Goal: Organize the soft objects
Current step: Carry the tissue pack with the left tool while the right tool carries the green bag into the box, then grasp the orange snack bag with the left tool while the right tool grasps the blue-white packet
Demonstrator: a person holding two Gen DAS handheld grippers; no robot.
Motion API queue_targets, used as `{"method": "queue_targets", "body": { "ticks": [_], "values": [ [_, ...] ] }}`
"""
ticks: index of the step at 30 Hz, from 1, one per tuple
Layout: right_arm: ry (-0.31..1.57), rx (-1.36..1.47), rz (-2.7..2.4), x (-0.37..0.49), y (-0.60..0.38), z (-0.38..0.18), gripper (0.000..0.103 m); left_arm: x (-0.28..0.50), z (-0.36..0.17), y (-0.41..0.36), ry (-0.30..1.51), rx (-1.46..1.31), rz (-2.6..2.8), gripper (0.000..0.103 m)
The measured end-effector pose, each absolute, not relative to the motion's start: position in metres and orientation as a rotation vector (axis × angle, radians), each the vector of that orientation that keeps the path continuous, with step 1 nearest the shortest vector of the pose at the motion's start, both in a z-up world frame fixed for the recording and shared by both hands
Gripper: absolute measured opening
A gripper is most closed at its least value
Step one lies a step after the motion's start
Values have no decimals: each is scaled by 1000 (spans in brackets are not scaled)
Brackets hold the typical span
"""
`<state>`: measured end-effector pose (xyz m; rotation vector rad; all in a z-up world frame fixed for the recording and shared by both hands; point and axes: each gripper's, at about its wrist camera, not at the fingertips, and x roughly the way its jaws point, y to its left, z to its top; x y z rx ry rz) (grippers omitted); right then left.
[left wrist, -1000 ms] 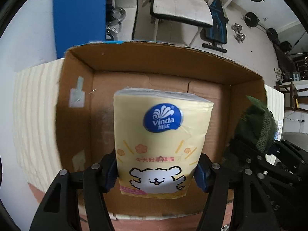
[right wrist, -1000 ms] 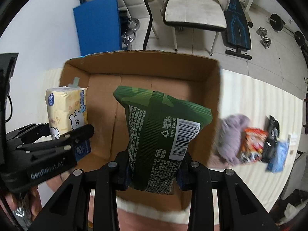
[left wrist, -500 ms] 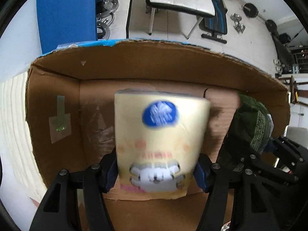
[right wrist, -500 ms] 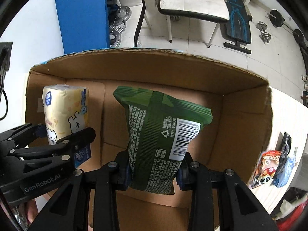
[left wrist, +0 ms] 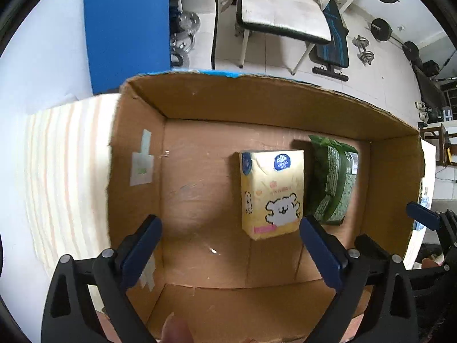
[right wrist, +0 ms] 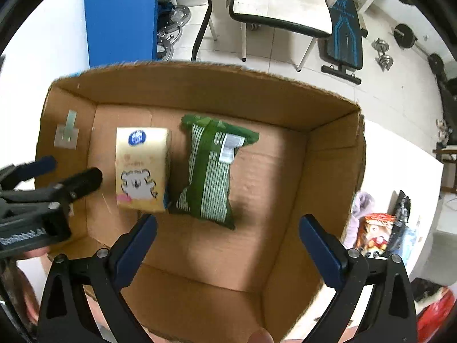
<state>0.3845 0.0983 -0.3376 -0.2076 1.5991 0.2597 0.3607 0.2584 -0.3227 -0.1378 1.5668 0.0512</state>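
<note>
While both jaws swing open, left gripper [left wrist: 228, 245] and right gripper [right wrist: 228, 243] hang empty over cardboard box [right wrist: 328, 154]; tissue pack [right wrist: 141, 168] and green bag [right wrist: 211, 171] lie inside, side by side.

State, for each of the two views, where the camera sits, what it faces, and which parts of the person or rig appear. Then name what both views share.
Left wrist: on the left gripper, facing down into the box; its own opening jaws hold nothing, right gripper at the right edge.
Right wrist: on the right gripper, facing down into the box; own empty jaws opening, left gripper at left.
Shared: box, tissue pack, green bag, chair.
</note>
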Motion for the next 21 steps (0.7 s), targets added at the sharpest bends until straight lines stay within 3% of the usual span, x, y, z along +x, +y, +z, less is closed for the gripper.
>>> {"method": "queue_targets", "body": {
  "ticks": [21],
  "values": [
    [1482,88,348,300,69,-276,103,292,-238,221,1358,-64,64,99]
  ]
}}
